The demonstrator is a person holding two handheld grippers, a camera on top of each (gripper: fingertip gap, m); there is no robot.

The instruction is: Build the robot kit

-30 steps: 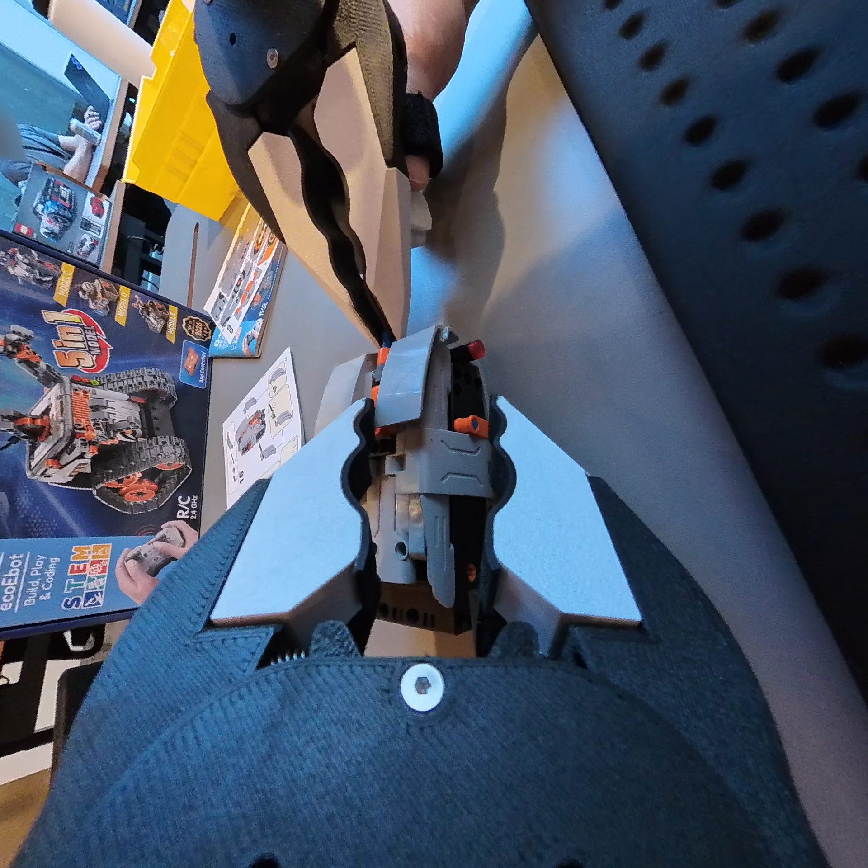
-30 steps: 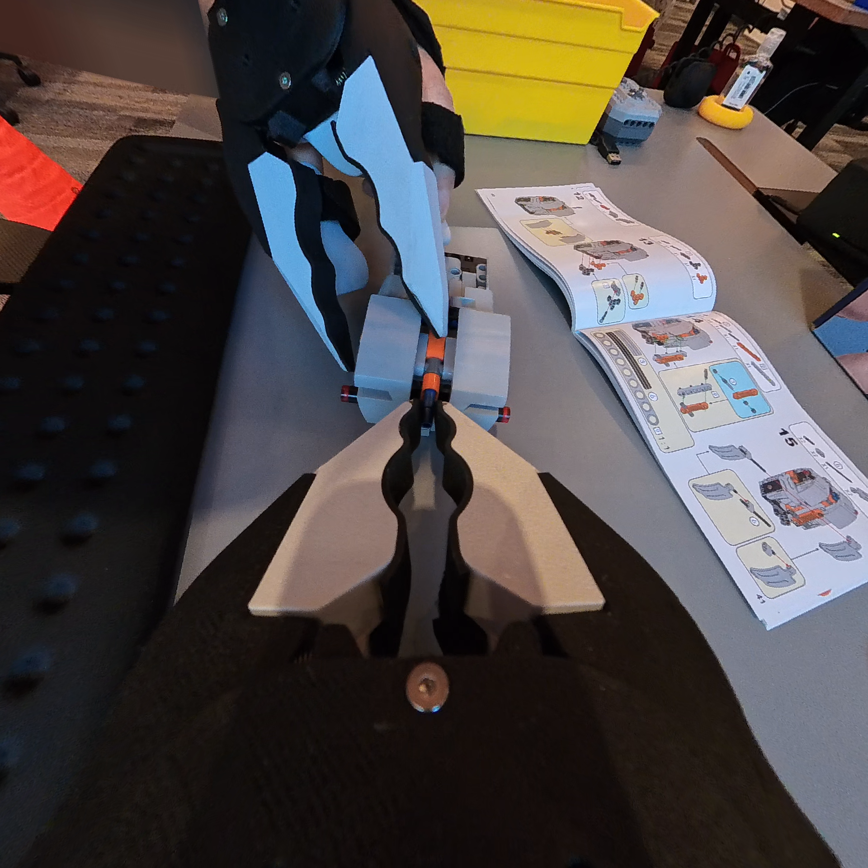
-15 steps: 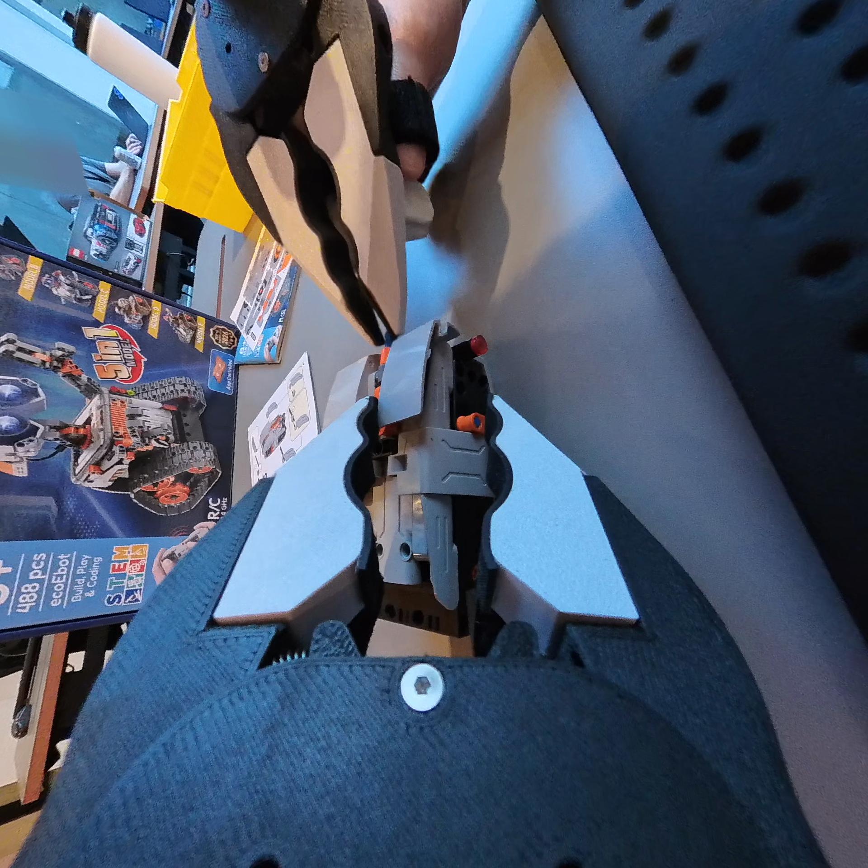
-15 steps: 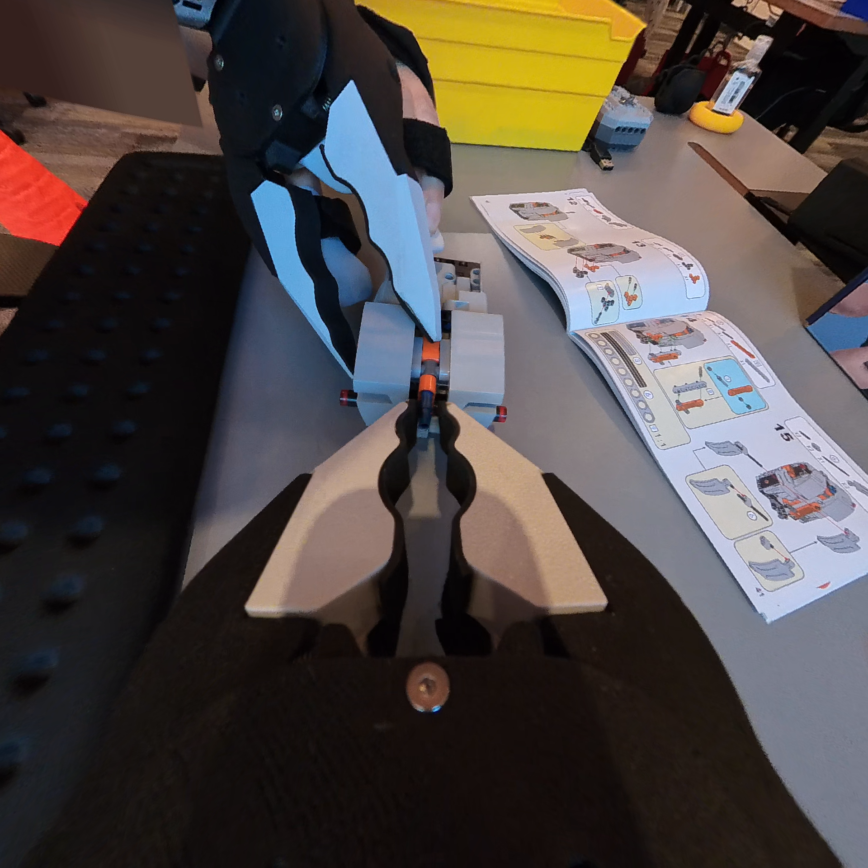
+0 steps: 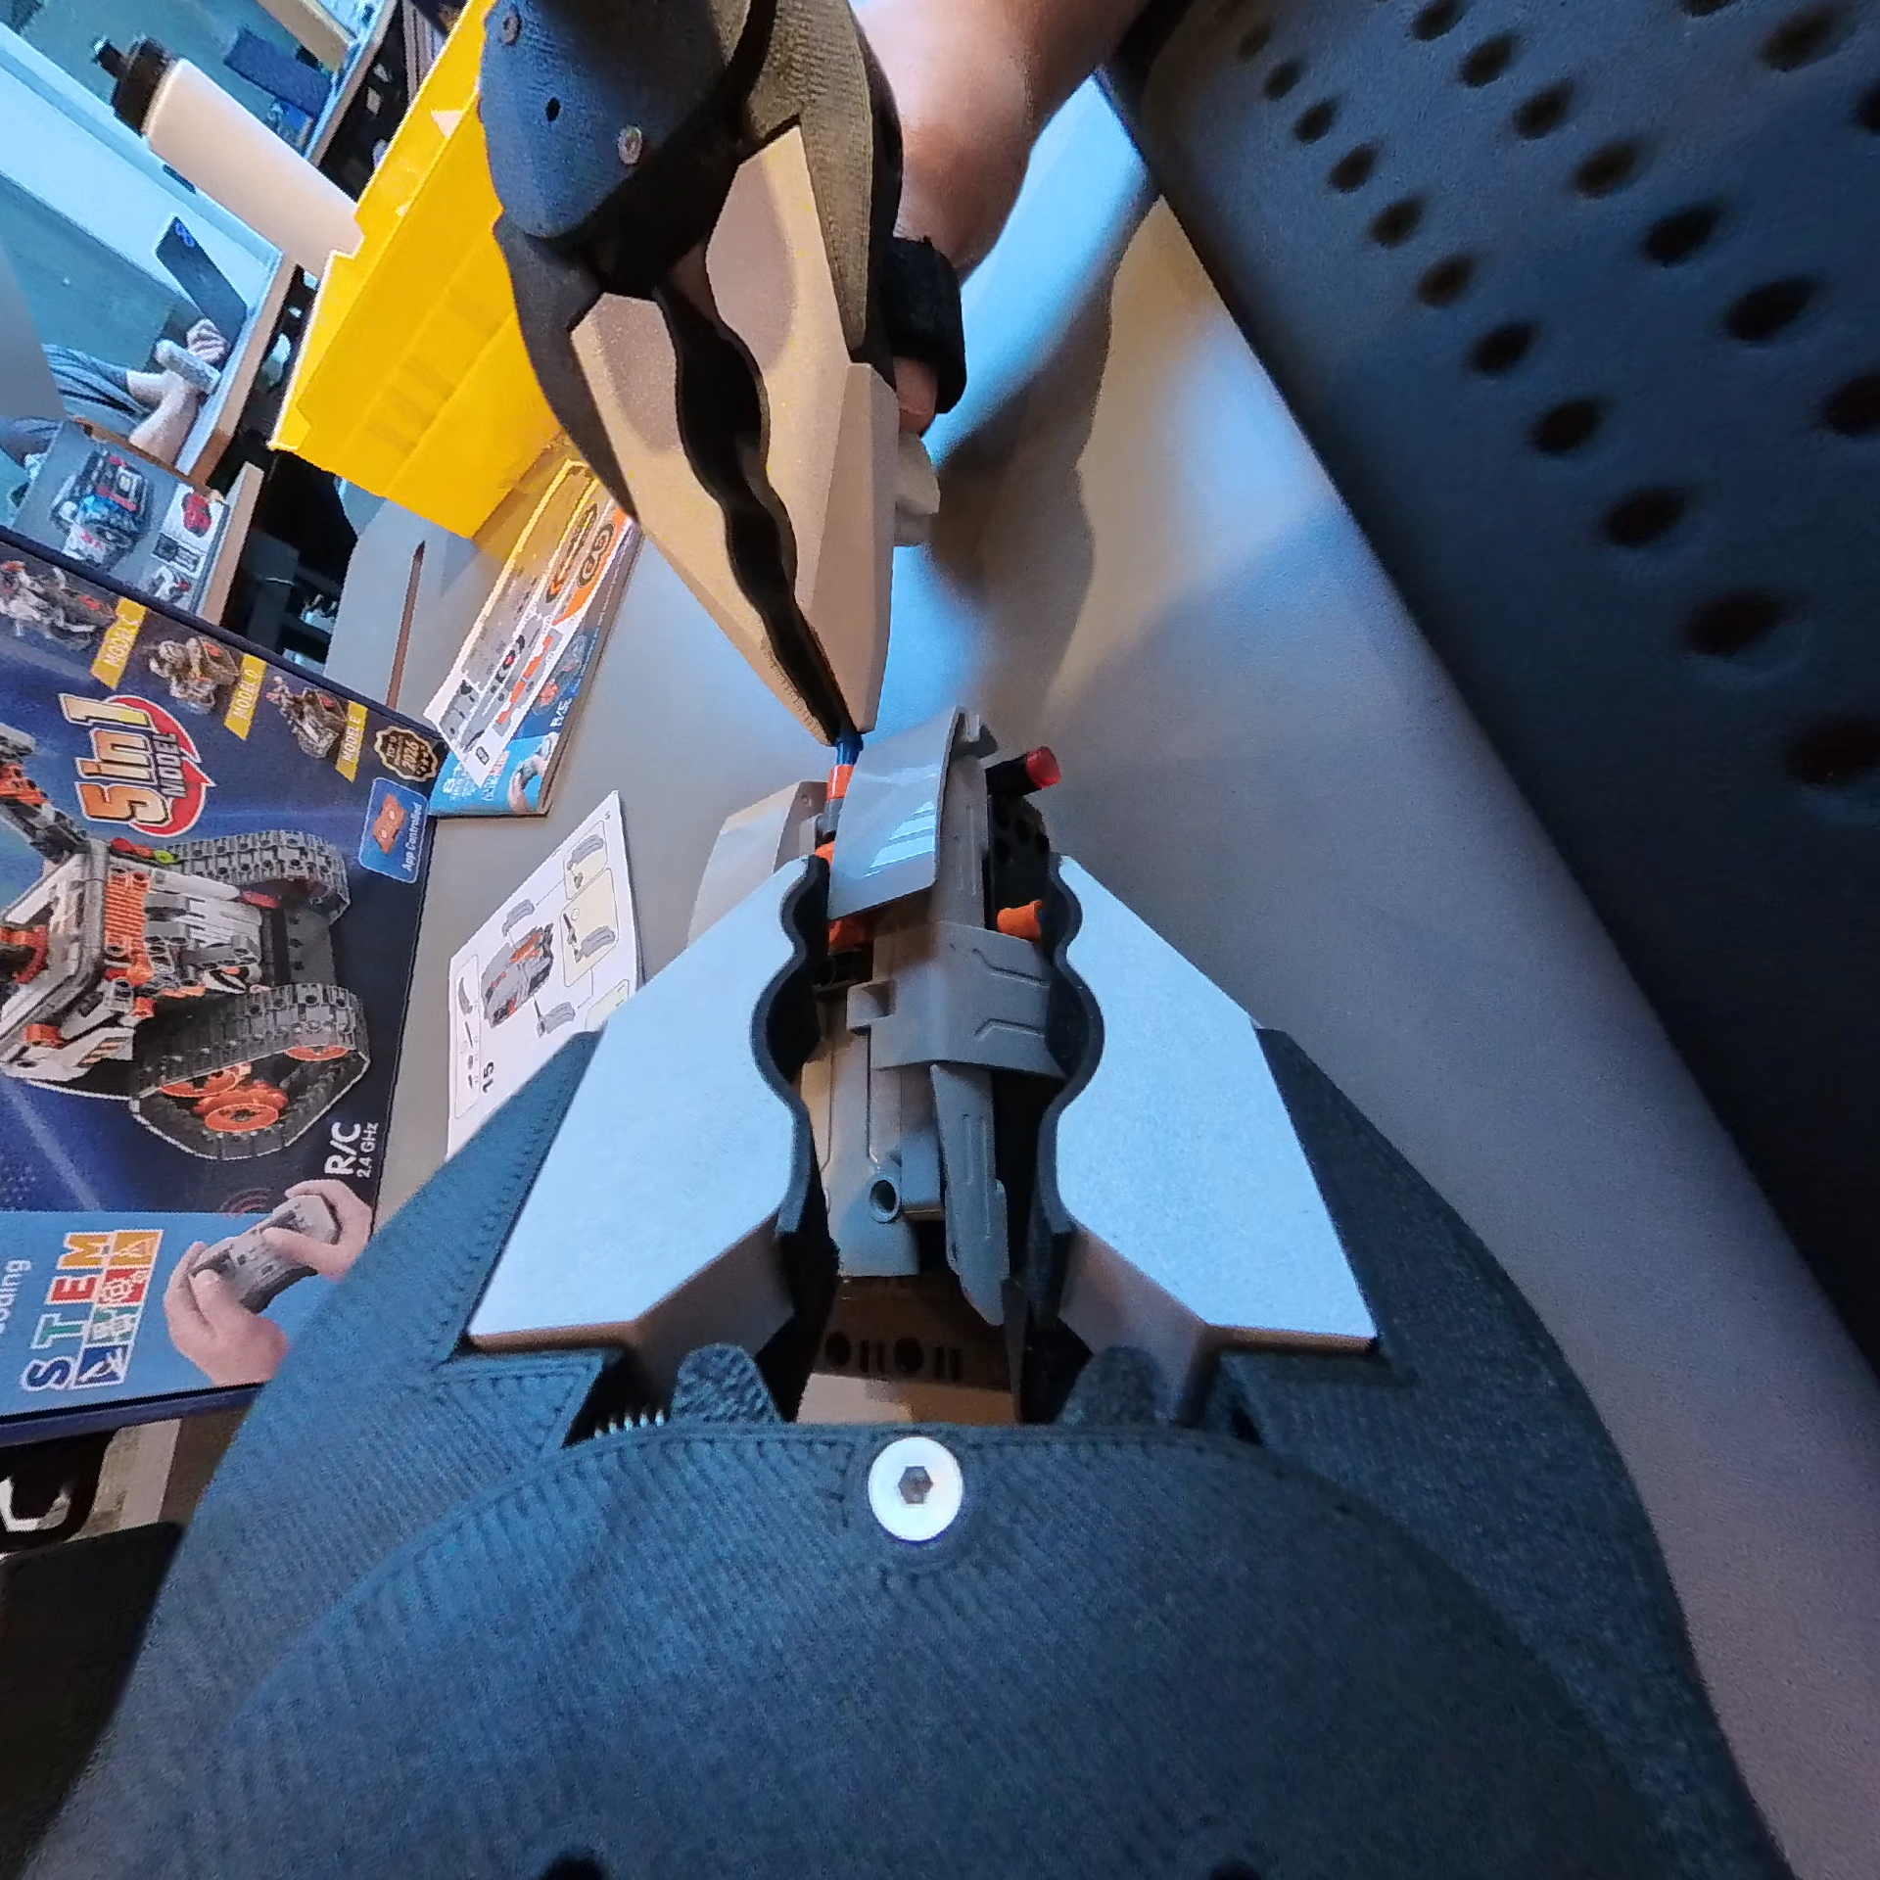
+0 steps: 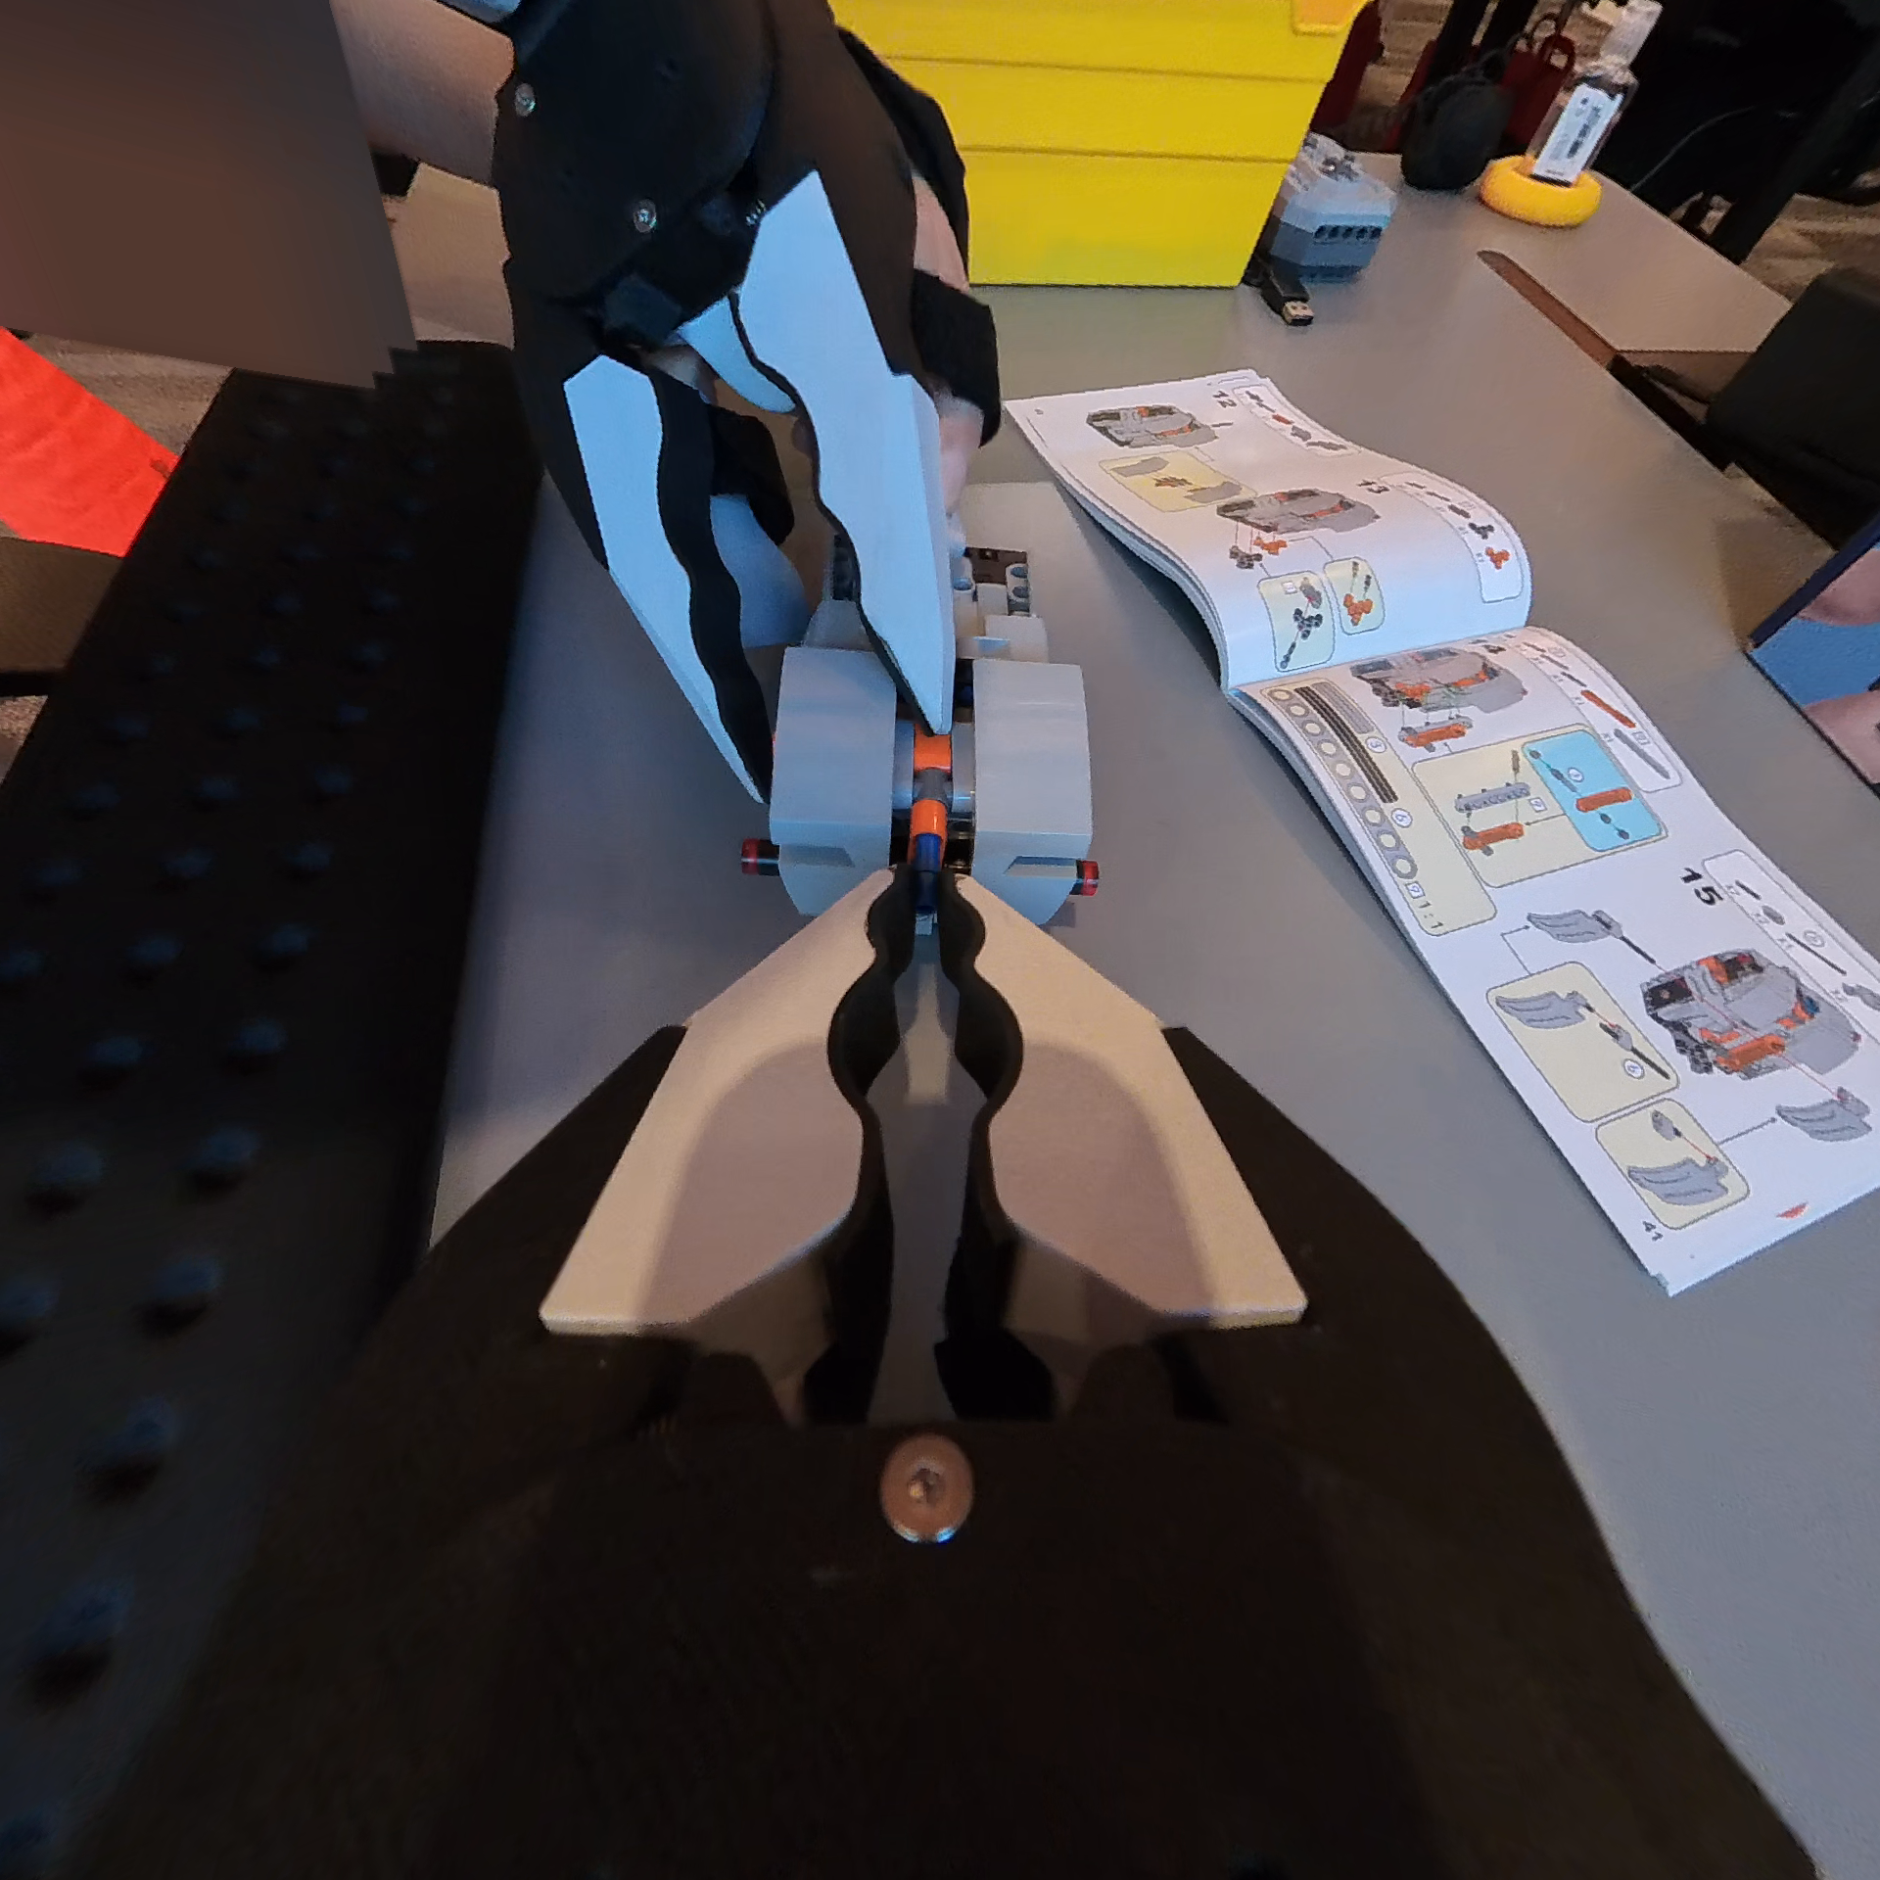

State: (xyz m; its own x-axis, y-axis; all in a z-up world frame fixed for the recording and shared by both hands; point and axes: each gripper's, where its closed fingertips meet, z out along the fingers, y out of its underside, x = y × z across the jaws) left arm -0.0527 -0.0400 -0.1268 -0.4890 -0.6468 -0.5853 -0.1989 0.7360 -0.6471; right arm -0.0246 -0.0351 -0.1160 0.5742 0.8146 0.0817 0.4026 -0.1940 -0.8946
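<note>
My left gripper (image 5: 931,875) is shut on a grey brick-built model (image 5: 936,1017) with orange and red pins, gripping it by its sides on the grey table (image 5: 1170,712). My right gripper (image 6: 924,890) is shut on the blue end of a thin orange-and-blue pin (image 6: 926,860) that sticks out of the gap between the model's two grey front blocks (image 6: 834,753). In the left wrist view the right gripper (image 5: 839,712) comes down from above onto that pin. In the right wrist view the left gripper (image 6: 849,753) reaches down from behind the model.
An open instruction booklet (image 6: 1475,773) lies right of the model. A yellow bin (image 6: 1109,142) and a grey hub with a cable (image 6: 1323,214) stand at the back. A black studded mat (image 6: 203,916) lies along the left. A printed product box (image 5: 183,966) stands at the table's side. My left and right fingertips are right by each other.
Both grippers keep their holds on the model and the pin. The left wrist view has swung slightly; the right gripper has shifted a little over the model's front.
</note>
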